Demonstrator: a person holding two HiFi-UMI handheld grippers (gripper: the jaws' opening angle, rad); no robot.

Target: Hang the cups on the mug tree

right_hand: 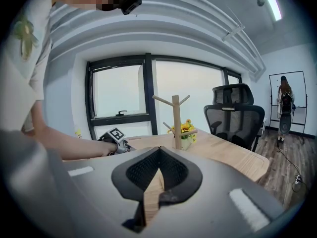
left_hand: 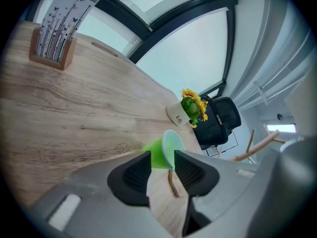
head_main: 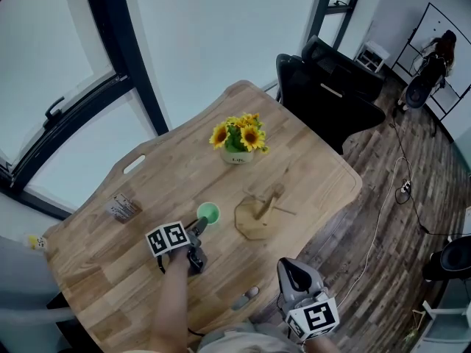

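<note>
You are only starting: nothing is hanging on the mug tree [head_main: 259, 213] yet. Your left gripper [left_hand: 162, 158] is holding its jaws wide apart, and the green cup [left_hand: 171, 144] is sitting between their tips, on the table [head_main: 132, 271] just beside the tree. The jaws are not squeezing it yet, as far as I can tell. Your right gripper [right_hand: 158, 155] is hanging back near you, jaws closed on nothing. You are still needing to grab, lift and hang the cup.
</note>
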